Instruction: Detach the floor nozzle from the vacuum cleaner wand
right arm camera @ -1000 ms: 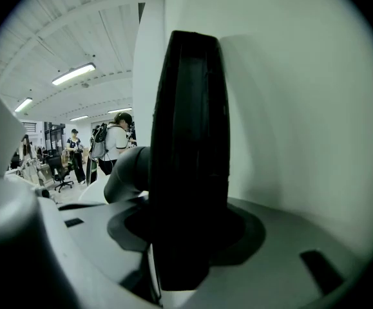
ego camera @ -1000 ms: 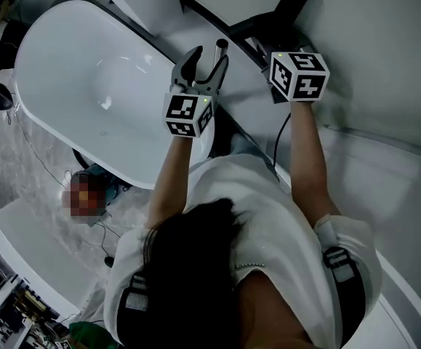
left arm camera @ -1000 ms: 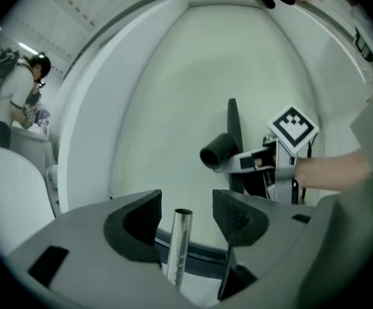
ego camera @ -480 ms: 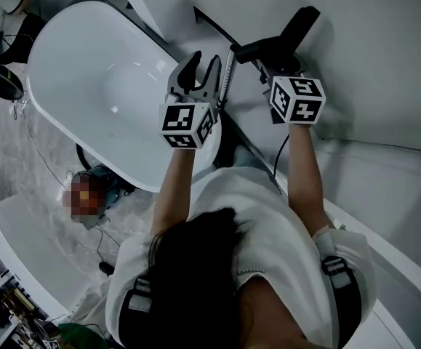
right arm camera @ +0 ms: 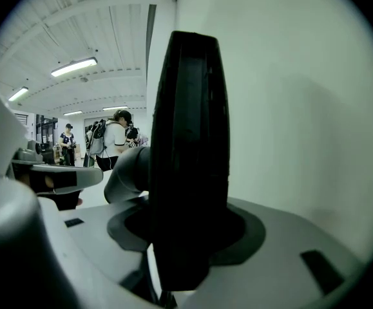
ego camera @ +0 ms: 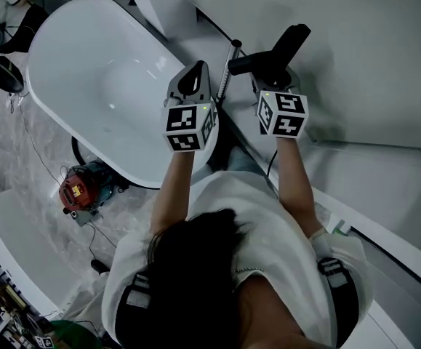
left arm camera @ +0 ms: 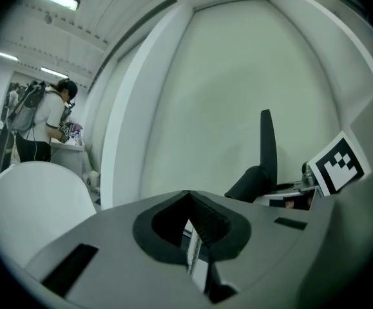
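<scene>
White oval bathtub (ego camera: 86,64) lies at the left. Black plastic floor nozzle (ego camera: 289,42) is clamped in the right hand-held gripper (right arm camera: 186,250). Slim silver metal wand (ego camera: 228,71) runs back toward the person, just right of the nearer left hand-held gripper (ego camera: 194,78), whose jaws have just been closing with nothing between them.

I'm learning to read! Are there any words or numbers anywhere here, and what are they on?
No words or numbers can be read.
Left marker cube and right marker cube: only black-and-white squares, no letters.
Red machine on the floor: too small to read anything.
</scene>
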Tool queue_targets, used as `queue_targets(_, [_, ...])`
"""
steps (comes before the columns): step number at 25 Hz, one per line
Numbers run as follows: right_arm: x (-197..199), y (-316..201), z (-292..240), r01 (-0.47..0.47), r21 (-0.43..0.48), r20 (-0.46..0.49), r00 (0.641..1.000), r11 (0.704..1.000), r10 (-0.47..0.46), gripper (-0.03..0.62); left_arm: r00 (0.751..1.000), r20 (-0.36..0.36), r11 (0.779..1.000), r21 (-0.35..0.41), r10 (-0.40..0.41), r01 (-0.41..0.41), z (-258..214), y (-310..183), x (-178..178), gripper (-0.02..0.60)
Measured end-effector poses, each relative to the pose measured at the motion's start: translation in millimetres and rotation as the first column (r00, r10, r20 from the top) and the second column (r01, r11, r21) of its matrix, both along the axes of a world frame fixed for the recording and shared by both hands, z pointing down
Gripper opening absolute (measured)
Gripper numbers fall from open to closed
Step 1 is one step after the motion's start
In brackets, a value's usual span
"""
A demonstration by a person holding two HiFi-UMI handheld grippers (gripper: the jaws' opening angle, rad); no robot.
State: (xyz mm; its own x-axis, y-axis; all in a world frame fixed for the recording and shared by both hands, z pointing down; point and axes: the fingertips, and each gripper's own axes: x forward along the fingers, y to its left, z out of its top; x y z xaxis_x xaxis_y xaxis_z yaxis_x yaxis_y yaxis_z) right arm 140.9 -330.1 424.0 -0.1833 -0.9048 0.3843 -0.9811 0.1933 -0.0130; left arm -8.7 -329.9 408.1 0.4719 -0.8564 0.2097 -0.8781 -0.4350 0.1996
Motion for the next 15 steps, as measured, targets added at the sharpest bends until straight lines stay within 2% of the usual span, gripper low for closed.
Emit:
queue_targets(3, [-8,8,13,-0.006,-0.001,-0.002,1.000,1.000,0.006,0.224,1.000,-0.022,1.000,-0.024,-0.006,0.005,8,9,-2,0.003])
queue_targets(8, [-17,15,21,0.003,-0.012,0.001,1.000,1.000,-0.003,0.224,0.999,0.040,0.999,-0.040,-0.020,0.021,19,14,-8,0.003])
queue_targets(15, [-24,18,10,0.000,-0.010,-0.007,1.000,1.000,0.000,0.224,1.000,0.011,0.996,-0.087,-0.029,0.030,17,12,-12,0.003])
